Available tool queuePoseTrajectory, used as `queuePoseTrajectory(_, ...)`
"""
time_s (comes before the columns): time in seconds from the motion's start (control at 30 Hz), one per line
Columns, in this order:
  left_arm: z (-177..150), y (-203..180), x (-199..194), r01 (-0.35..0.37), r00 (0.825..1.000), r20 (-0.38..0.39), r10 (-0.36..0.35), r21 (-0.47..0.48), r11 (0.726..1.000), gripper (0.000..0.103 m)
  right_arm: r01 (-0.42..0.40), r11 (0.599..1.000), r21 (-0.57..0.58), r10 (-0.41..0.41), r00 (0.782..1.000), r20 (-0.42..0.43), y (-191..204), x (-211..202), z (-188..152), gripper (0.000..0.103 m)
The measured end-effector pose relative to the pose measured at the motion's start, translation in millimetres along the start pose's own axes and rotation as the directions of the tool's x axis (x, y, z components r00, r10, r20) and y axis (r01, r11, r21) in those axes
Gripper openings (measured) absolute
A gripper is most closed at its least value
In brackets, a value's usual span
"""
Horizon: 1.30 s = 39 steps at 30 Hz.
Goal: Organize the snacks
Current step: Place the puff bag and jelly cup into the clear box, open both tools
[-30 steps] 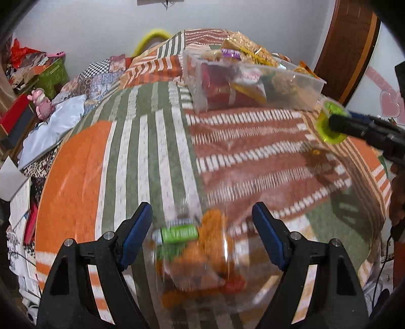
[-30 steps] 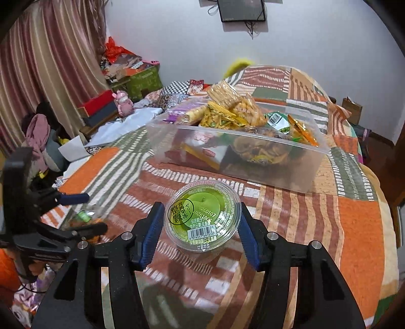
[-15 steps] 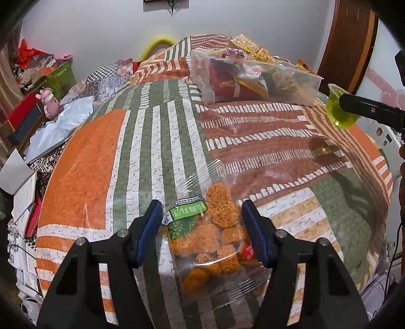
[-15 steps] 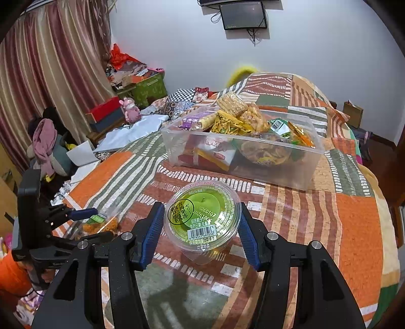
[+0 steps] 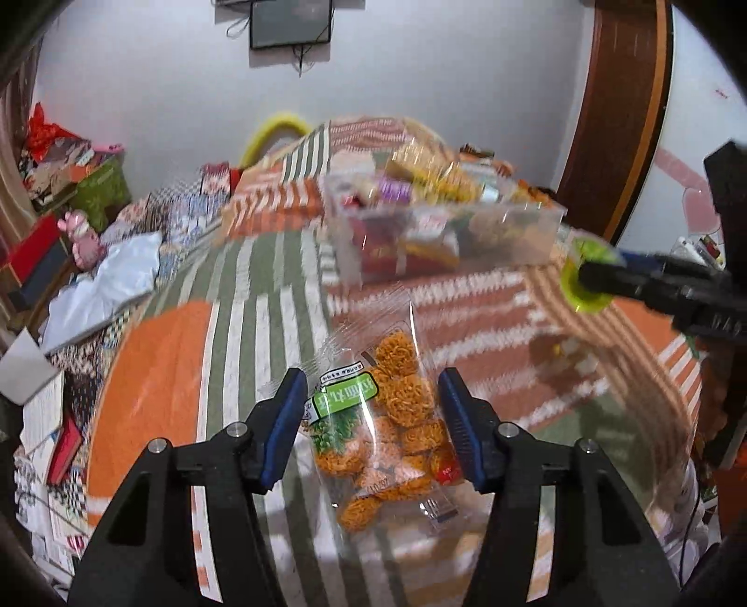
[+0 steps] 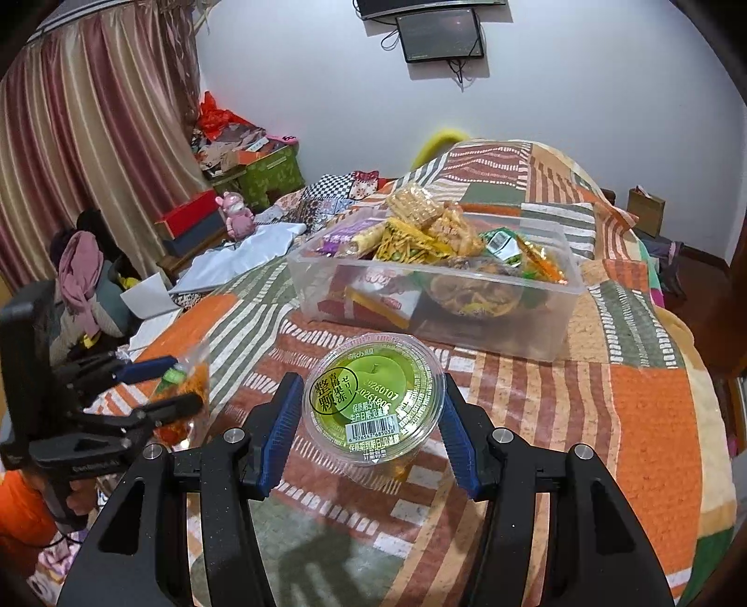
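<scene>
**Two snacks held above the patchwork bed**

The bed wears an orange, green and rust striped patchwork quilt, and on it sits a clear rectangular plastic storage box heaped with snack packets that rise above its rim. Off to the side are a pink plush toy, a green printed carton, a red flat box and striped curtains; a dark screen hangs on the white wall. Nothing stands between the held snacks and the box, only open quilt.

The left hand-held gripper has just been closing its blue-padded jaws, and they now clench a clear plastic bag of orange fried noodle rounds with a green label. The bag is crinkled, hangs upright between the pads, clear of the quilt.

The right hand-held gripper grasps a round clear cup of green jelly by its sides; the green film lid, printed with black characters and a barcode sticker, faces the camera. It hangs near the box's front wall, apart from it.
</scene>
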<state>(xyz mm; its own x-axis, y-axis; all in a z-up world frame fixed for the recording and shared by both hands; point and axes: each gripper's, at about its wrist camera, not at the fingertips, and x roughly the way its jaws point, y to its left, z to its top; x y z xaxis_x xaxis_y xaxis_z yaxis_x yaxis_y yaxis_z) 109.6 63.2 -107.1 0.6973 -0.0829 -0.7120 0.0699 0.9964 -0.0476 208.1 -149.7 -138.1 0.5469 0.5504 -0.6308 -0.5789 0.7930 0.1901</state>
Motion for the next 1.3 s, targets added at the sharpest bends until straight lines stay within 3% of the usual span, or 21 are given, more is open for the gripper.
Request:
queuePoseTrajectory(0.57, 123.1, -23.1, 42.6, 0.114, 0.986, 0.122, -0.111, -0.011, 0.993, 0.057, 0.067, 0.997, 0.028, -0.069, 0.993, 0.091, -42.5, 8.3, 51.5, 0.053)
queuePoseTrajectory(0.8, 161.1, -28.9, 68.7, 0.115, 0.981, 0.158, -0.111, -0.017, 0.993, 0.057, 0.082, 0.996, 0.03, -0.085, 0.99, 0.109, -54.6, 26.7, 77.9, 0.053)
queuePoseTrajectory(0.93, 173.3, -30.2, 91.8, 0.079, 0.985, 0.155, -0.074, -0.023, 0.997, 0.057, 0.101, 0.995, 0.018, -0.102, 0.989, 0.107, -60.2, 41.1, 92.2, 0.053)
queuePoseTrajectory(1.07, 179.6, -27.0, 114.6, 0.091, 0.988, 0.128, -0.083, -0.057, 0.994, 0.057, 0.122, 0.993, 0.005, -0.122, 0.989, 0.087, -64.9, 56.1, 98.2, 0.053)
queuePoseTrajectory(1.3, 170.1, -32.7, 144.7, 0.06, 0.995, 0.082, -0.059, -0.015, 0.998, 0.057, 0.142, 0.99, -0.01, -0.142, 0.99, -0.007, -74.7, 87.7, 86.0, 0.053)
